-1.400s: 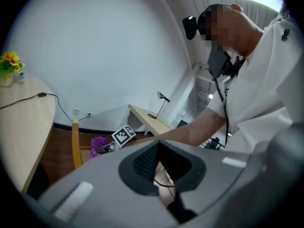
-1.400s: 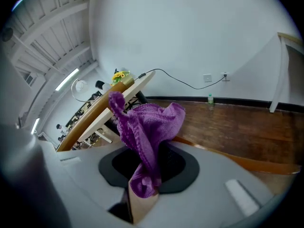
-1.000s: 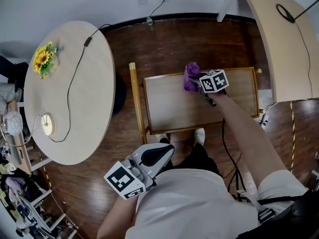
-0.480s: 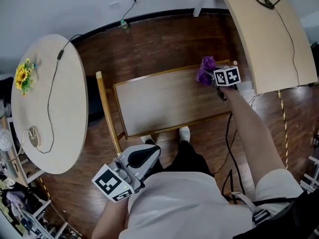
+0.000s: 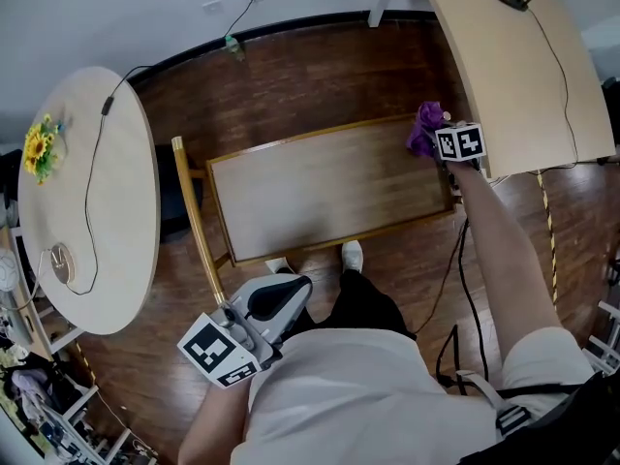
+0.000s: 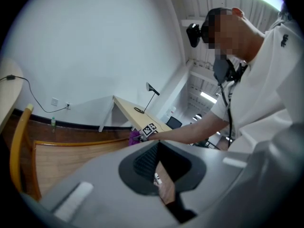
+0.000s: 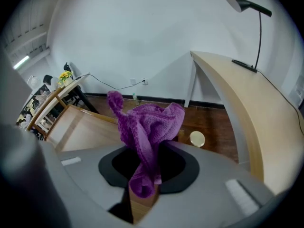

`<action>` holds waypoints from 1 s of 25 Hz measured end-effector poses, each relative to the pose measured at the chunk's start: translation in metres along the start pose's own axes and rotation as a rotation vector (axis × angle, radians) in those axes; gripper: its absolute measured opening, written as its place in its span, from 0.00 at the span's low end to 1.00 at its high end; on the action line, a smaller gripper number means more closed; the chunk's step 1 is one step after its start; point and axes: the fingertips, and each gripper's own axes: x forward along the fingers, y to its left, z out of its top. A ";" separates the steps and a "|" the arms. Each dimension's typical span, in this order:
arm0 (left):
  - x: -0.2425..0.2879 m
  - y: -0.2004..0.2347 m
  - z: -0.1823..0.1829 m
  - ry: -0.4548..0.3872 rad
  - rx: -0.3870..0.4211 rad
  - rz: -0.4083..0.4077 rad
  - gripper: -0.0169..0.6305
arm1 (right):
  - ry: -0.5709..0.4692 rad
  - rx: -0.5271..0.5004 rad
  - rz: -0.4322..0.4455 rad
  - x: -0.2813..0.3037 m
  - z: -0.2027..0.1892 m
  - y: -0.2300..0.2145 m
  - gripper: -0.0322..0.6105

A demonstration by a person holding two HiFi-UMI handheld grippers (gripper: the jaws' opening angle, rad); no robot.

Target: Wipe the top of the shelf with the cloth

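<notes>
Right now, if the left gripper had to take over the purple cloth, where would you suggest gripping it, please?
Probably the bunched free end of the cloth, which sticks out beyond the right gripper that pinches its tail. Approach from the side opposite that gripper: the tail is taken, while the outer folds are thick and exposed.
</notes>
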 end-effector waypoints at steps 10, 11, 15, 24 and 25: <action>-0.024 0.000 0.019 -0.050 0.030 -0.005 0.05 | -0.178 -0.145 0.328 -0.028 0.049 0.240 0.20; -0.031 0.001 0.021 -0.053 0.032 -0.001 0.05 | -0.174 -0.171 0.372 -0.024 0.052 0.274 0.20; -0.058 0.010 0.026 -0.048 0.039 0.013 0.05 | -0.153 -0.216 0.531 -0.006 0.063 0.396 0.20; -0.109 0.034 0.018 -0.014 0.036 0.061 0.05 | -0.035 -0.161 0.758 0.051 0.045 0.538 0.20; -0.113 0.037 0.016 -0.012 0.035 0.064 0.05 | -0.020 -0.171 0.744 0.058 0.040 0.538 0.20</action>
